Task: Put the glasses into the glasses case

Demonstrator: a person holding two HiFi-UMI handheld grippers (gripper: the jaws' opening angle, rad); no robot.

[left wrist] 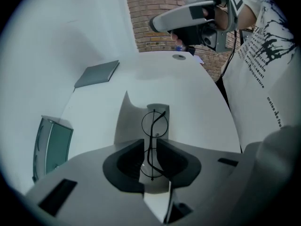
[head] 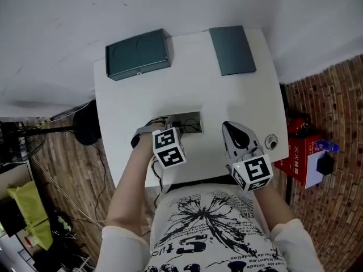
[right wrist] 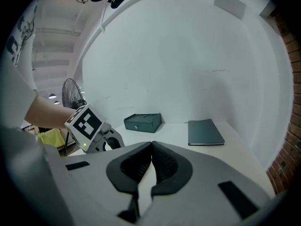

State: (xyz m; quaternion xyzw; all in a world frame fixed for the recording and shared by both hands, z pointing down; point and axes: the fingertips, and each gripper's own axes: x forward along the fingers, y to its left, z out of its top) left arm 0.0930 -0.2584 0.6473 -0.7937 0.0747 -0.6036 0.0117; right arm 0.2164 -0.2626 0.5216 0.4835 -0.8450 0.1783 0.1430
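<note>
The left gripper (left wrist: 150, 147) pinches the glasses (left wrist: 153, 126), the right gripper (right wrist: 151, 147) is closed on nothing — the case (head: 138, 54) sits well apart, lid down.

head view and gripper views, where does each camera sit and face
Head view: on the head, looking steeply down at the white table; forearms, shirt, left tool, right tool show.
Left gripper view: on the left tool, along jaws shut on the glasses; shirt shows.
Right gripper view: on the right tool, jaws together, facing the wall; a forearm shows.
All share the dark green box.
</note>
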